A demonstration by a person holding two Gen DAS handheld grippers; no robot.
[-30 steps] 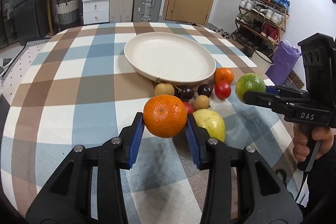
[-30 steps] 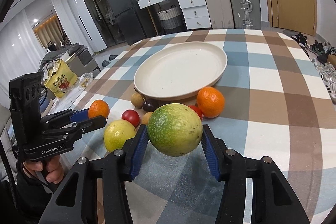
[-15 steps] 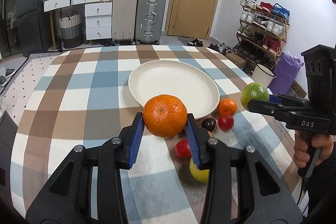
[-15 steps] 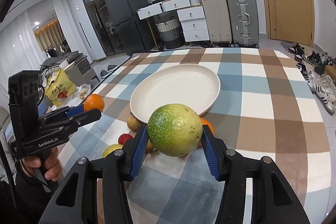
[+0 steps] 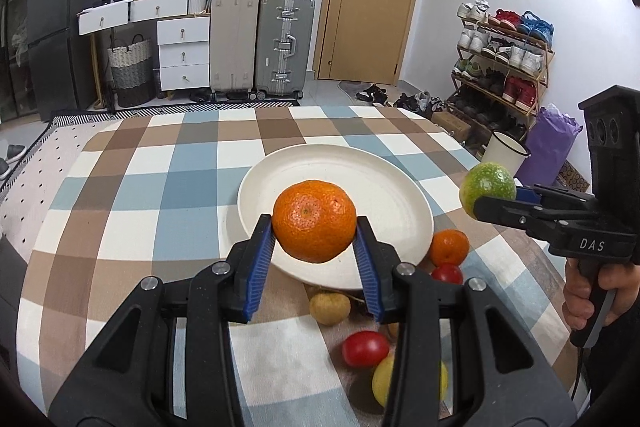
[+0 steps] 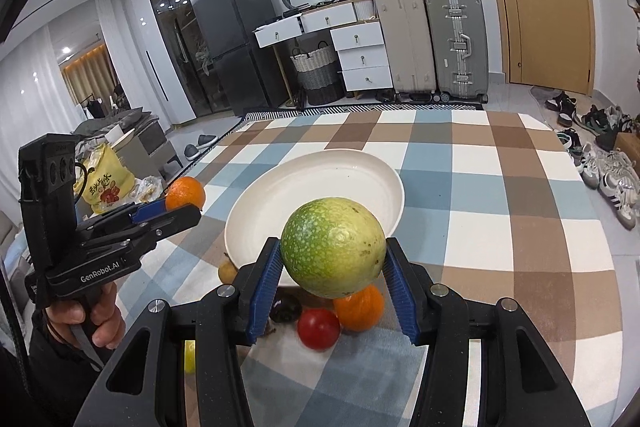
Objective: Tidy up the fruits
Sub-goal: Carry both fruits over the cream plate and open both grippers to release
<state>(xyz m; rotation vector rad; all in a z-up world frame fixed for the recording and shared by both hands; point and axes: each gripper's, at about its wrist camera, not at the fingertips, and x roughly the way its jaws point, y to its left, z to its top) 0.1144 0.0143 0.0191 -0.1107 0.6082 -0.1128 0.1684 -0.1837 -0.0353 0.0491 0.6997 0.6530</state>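
Left gripper clamped on orange, right gripper clamped on green fruit, both above plate, loose fruits beside its near rim

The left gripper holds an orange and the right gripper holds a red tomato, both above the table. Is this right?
Not quite. The right gripper holds a green fruit, not a red tomato, as the right wrist view shows. The left gripper does hold an orange.
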